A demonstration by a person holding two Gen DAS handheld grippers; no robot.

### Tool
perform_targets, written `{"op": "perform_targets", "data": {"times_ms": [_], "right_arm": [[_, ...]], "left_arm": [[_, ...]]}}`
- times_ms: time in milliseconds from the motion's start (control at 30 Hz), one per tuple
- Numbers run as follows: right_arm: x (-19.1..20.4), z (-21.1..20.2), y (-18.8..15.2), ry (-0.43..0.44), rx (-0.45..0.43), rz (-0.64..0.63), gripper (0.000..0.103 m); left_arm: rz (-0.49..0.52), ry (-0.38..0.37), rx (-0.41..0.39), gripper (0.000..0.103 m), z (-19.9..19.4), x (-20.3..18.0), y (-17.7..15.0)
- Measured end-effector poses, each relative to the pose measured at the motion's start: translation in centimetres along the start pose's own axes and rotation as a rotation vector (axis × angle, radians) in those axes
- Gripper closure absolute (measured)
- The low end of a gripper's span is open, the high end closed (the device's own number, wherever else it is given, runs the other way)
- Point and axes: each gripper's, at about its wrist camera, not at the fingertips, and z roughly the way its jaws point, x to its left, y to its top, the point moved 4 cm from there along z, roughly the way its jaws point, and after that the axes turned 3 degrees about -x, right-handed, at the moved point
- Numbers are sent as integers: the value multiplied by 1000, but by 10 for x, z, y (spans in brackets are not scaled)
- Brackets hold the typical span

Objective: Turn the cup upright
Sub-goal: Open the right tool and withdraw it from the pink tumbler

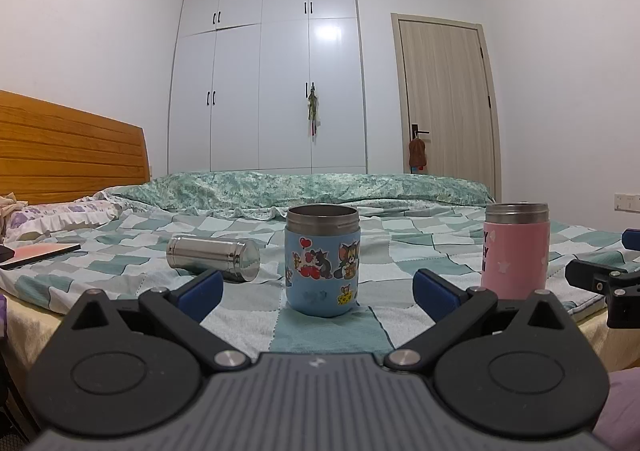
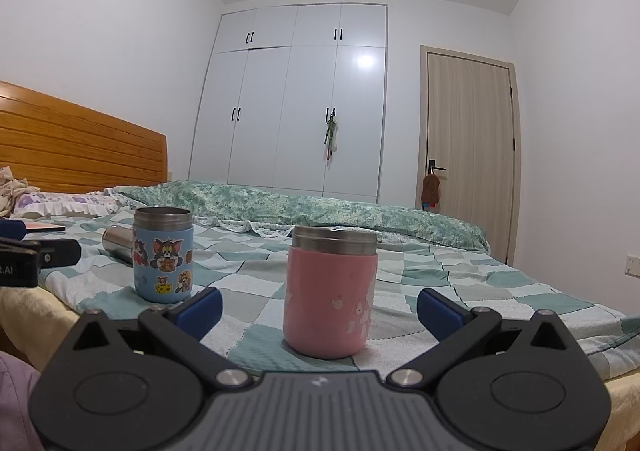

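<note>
A blue cartoon-sticker cup stands upright on the checked bedspread, just ahead of my open left gripper. A pink cup stands upright just ahead of my open right gripper. The pink cup also shows at the right of the left wrist view. The blue cup also shows at the left of the right wrist view. A bare steel cup lies on its side to the left of the blue cup, half hidden behind the blue cup in the right wrist view. Both grippers are empty.
The bed has a rolled green quilt along the back, a wooden headboard and pillows at the left. A flat pink-topped book lies at far left. White wardrobe and door stand behind.
</note>
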Motion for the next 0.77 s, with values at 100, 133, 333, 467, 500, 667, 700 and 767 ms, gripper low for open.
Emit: {"op": "perform_targets", "data": {"times_ms": [100, 133, 333, 467, 500, 667, 700, 767], "right_arm": [[0, 0, 0, 1, 1, -1, 0], [0, 0, 0, 1, 1, -1, 0], [0, -1, 0, 1, -1, -2, 0], [0, -1, 0, 1, -1, -2, 0], [0, -1, 0, 1, -1, -2, 0], [0, -1, 0, 1, -1, -3, 0], [0, -1, 0, 1, -1, -3, 0], [0, -1, 0, 1, -1, -4, 0]], "left_arm": [[1, 0, 1, 0, 0, 0, 0], [0, 0, 0, 0, 0, 0, 0], [2, 0, -1, 0, 0, -1, 0], [7, 1, -7, 0, -1, -1, 2], [8, 1, -7, 0, -1, -1, 2], [9, 1, -11, 0, -1, -1, 2], [9, 0, -10, 0, -1, -1, 2], [7, -1, -10, 0, -2, 0, 1]]}}
